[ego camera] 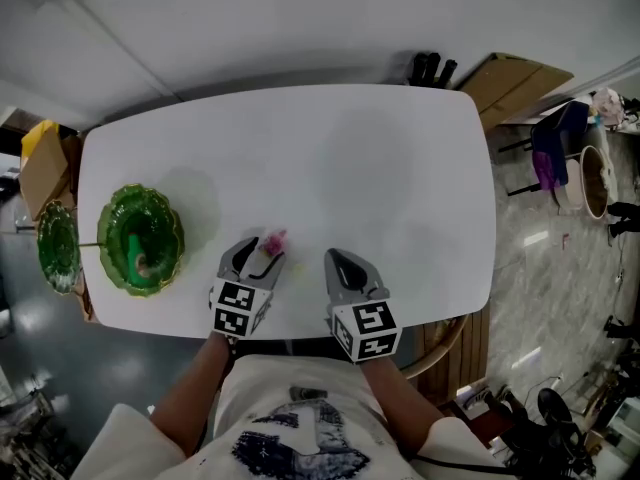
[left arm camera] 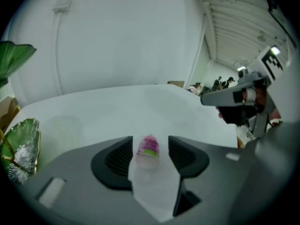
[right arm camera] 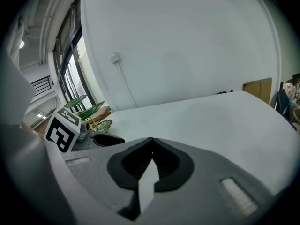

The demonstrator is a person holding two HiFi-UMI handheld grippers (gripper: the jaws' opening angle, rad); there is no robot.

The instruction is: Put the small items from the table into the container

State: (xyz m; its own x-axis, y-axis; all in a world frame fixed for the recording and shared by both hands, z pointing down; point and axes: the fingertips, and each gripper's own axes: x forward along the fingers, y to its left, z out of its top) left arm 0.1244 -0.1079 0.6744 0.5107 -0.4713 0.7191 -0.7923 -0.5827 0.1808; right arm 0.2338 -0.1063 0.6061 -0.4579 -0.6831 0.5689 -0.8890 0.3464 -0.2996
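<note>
A small pink bottle with a green band [ego camera: 273, 241] [left arm camera: 148, 150] lies on the white table [ego camera: 330, 158] near its front edge. My left gripper [ego camera: 262, 251] [left arm camera: 150, 142] is open, one jaw on each side of the bottle, and the pads do not press on it. Just to the right, my right gripper [ego camera: 334, 256] [right arm camera: 151, 140] is shut and holds nothing. The container, a green glass tiered dish [ego camera: 140, 238] [left arm camera: 21, 144] [right arm camera: 89, 111], stands at the table's left end, to the left of the left gripper.
The table's front edge [ego camera: 300, 336] runs just below both grippers. A cardboard box [ego camera: 510, 83] and dark objects [ego camera: 432, 68] sit beyond the back right corner. A chair [ego camera: 445, 343] is under the front right edge, and a brown box [ego camera: 42, 168] lies left of the table.
</note>
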